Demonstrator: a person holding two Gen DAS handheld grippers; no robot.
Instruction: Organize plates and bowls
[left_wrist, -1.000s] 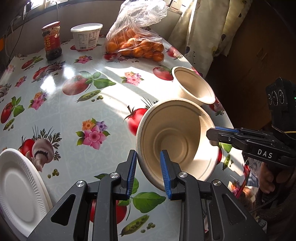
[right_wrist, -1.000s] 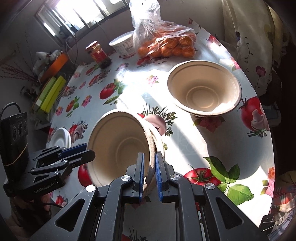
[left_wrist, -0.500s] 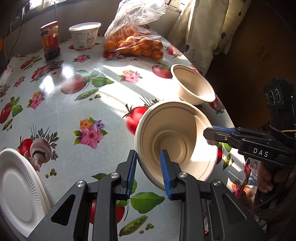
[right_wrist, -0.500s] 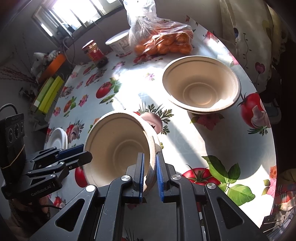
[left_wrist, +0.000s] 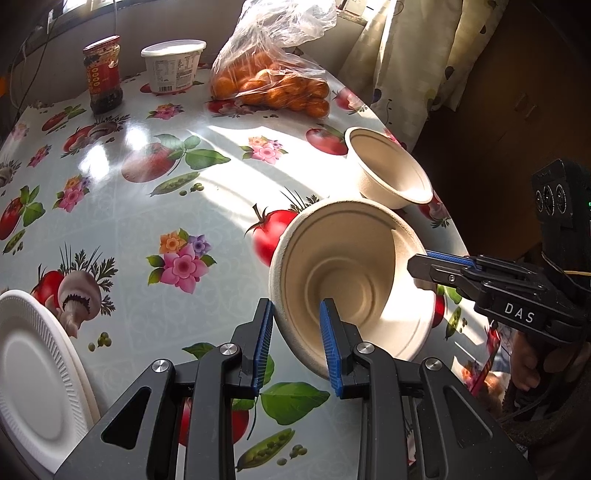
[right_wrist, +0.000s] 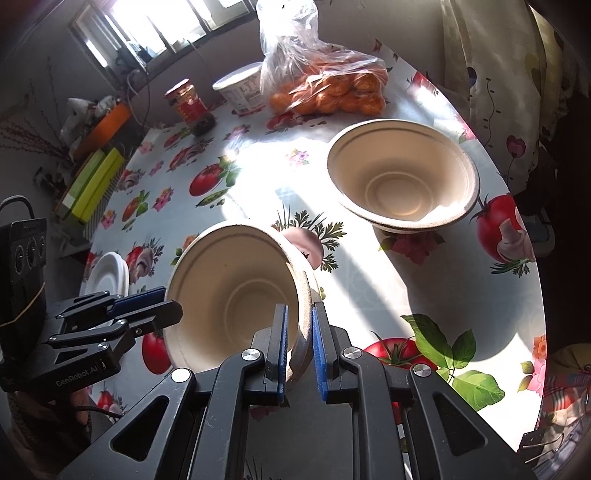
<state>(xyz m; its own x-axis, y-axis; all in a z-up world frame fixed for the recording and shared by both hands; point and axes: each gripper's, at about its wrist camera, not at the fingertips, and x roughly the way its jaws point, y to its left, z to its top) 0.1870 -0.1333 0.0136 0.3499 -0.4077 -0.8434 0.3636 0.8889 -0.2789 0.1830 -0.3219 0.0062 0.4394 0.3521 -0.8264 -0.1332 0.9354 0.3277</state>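
Observation:
A beige paper bowl (left_wrist: 351, 280) is held tilted above the table, its rim between the fingers of both grippers. My left gripper (left_wrist: 295, 347) is shut on its near rim. My right gripper (right_wrist: 299, 347) is shut on the opposite rim of the same bowl (right_wrist: 232, 291). It shows at the right of the left wrist view (left_wrist: 439, 264). A second beige bowl (right_wrist: 402, 181), which looks like a stack of two, sits on the table beyond, near the right edge (left_wrist: 391, 173). White plates (left_wrist: 33, 369) are stacked at the near left (right_wrist: 107, 273).
A bag of oranges (left_wrist: 273, 81), a white tub (left_wrist: 173, 66) and a dark jar (left_wrist: 103, 74) stand at the far side of the flowered table (left_wrist: 147, 184). A curtain (left_wrist: 413, 55) hangs past the right edge. Yellow-green boxes (right_wrist: 92, 181) lie beyond the table.
Both grippers have carried the held bowl slightly toward the second bowl; the view has shifted a little. The grips are unchanged.

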